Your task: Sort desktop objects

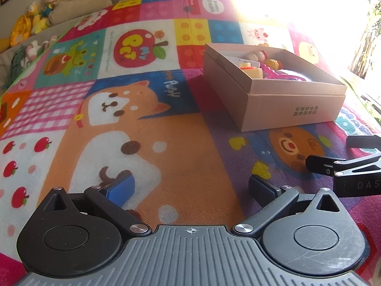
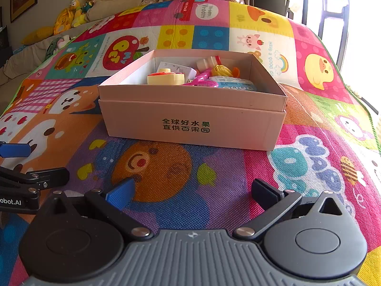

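A pink cardboard box (image 2: 190,121) stands on the colourful play mat, straight ahead in the right wrist view and at the upper right in the left wrist view (image 1: 285,109). Inside it lie a cream round toy with an orange top (image 2: 165,78), a pink plastic toy (image 2: 202,81), a small white bottle (image 2: 208,63), a yellow toy (image 2: 222,71) and a blue-white packet (image 2: 234,84). My left gripper (image 1: 193,186) is open and empty over the mat. My right gripper (image 2: 193,190) is open and empty, a short way in front of the box.
The play mat (image 2: 166,178) covers the whole surface. Stuffed toys (image 2: 78,9) and cushions lie along the far left edge. Bright window glare fills the upper right of the left wrist view. Each gripper shows at the edge of the other's view.
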The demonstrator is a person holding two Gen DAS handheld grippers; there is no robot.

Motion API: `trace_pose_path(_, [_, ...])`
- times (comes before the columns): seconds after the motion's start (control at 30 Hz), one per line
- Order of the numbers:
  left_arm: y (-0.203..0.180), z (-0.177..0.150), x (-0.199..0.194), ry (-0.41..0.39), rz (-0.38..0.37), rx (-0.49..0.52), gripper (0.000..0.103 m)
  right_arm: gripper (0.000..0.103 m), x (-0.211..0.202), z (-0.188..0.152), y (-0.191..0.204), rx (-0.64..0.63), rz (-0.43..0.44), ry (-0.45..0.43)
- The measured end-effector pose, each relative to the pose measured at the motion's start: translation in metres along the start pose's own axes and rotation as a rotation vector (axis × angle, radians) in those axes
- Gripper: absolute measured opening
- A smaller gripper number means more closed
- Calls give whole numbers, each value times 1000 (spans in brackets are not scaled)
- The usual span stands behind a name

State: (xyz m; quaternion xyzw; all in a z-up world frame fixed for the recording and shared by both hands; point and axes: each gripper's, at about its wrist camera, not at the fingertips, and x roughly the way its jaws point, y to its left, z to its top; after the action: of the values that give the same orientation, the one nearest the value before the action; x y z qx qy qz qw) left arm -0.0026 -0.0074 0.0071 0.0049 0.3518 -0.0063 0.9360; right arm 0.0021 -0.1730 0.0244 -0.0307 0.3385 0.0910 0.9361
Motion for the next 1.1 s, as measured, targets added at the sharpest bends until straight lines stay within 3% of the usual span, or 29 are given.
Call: trace_pose_path(1.1, [-2,-6,-4,-16,-30,40,103,103,0,0,0,1,0,0])
